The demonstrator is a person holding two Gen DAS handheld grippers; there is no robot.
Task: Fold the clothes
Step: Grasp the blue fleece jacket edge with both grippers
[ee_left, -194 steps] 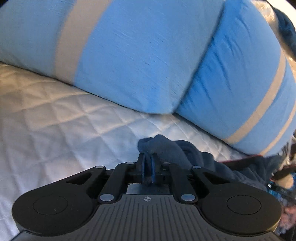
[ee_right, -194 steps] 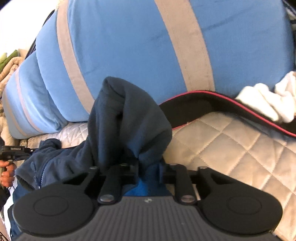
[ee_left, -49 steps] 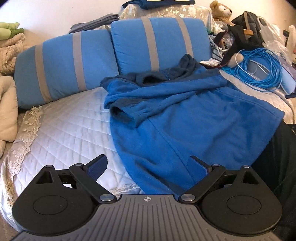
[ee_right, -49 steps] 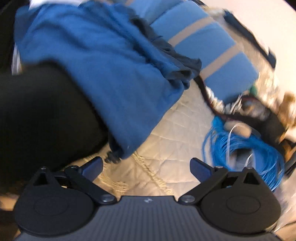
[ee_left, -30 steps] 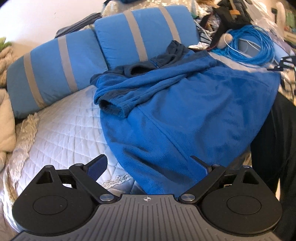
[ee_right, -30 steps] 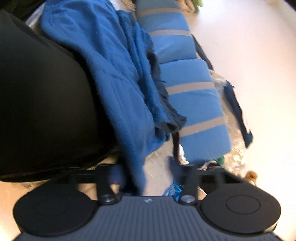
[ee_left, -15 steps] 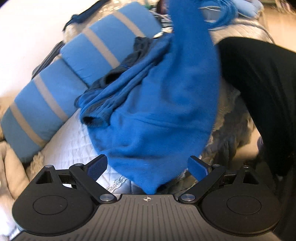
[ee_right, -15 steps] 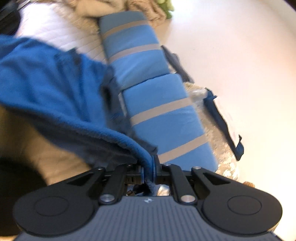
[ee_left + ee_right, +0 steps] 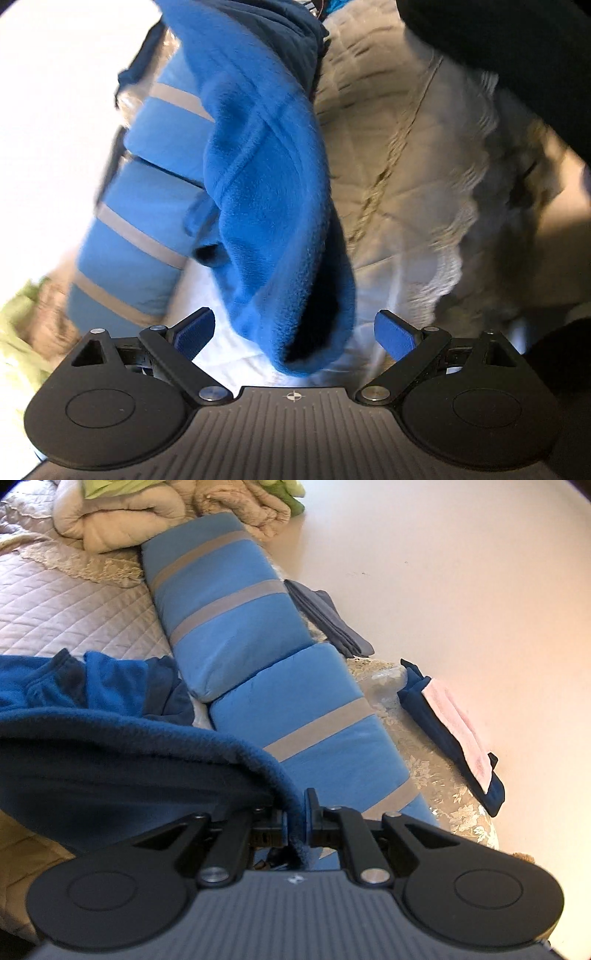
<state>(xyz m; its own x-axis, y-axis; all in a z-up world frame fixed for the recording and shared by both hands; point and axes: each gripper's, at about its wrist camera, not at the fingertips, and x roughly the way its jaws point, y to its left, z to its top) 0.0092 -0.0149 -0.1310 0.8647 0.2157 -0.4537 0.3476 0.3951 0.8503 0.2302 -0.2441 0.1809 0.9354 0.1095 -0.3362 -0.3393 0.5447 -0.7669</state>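
The bright blue fleece garment with darker navy trim (image 9: 266, 192) is hanging lifted above the quilted bed, its rounded lower fold drooping down between the left tongs (image 9: 294, 332) without touching either blue pad. Those left tongs are standing spread wide, gripping nothing. In the right wrist view the same blue fleece (image 9: 122, 760) is arching up from the bed and running into the right tongs (image 9: 295, 819), which are pressed together and pinching its thick rolled edge. The rest of the garment is bunching in folds against the bed further back.

The pale quilted bedspread with a lace border (image 9: 424, 177) is lying beneath the hanging cloth. Behind it, two light blue bolster cushions with grey stripes (image 9: 236, 613) are lining up end to end along the bed's far edge, just beside the crumpled part of the fleece. A beige padded blanket (image 9: 122, 517) is sitting heaped near the far cushion's end. A folded grey cloth (image 9: 328, 616) and a folded navy and pink cloth (image 9: 454, 723) are resting behind the cushions, next to the plain wall.
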